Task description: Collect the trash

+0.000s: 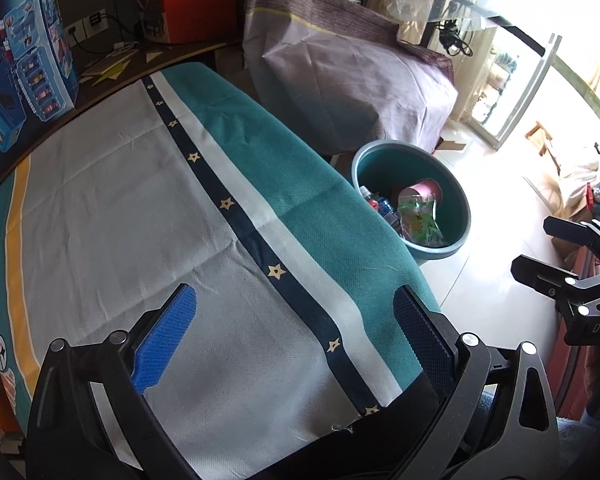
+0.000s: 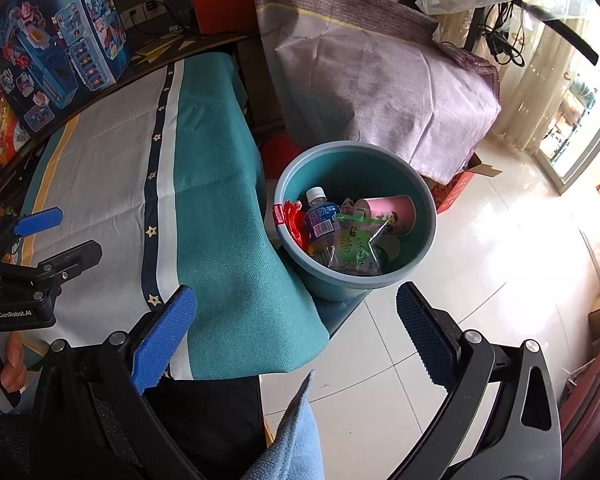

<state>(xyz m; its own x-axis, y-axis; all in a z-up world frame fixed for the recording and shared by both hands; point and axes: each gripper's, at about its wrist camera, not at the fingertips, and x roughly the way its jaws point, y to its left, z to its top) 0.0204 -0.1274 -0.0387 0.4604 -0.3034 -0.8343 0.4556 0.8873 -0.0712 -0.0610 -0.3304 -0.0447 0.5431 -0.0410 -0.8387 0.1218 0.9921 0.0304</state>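
A teal round bin (image 2: 428, 236) (image 1: 364, 160) stands on the tiled floor beside the table's right edge. Inside it lie a clear green snack bag (image 2: 354, 250) (image 1: 418, 220), a pink paper cup (image 2: 388, 210) (image 1: 430, 190), a small water bottle (image 2: 320, 220) with a blue label, and a red wrapper (image 2: 290, 212). My right gripper (image 2: 296, 316) hovers open in front of the bin with nothing between its fingers. My left gripper (image 1: 294, 312) stands open and empty over the tablecloth (image 1: 120, 208); it also shows at the left of the right wrist view as the left gripper (image 2: 60, 234).
A grey, white and teal cloth with a star stripe (image 2: 152, 184) covers the table. Toy boxes (image 1: 16, 60) stand at the back left. A purple-covered bulky object (image 2: 380, 80) sits behind the bin. A hand (image 2: 8, 364) holds the left gripper's handle. Pale tiled floor (image 2: 480, 280) stretches right.
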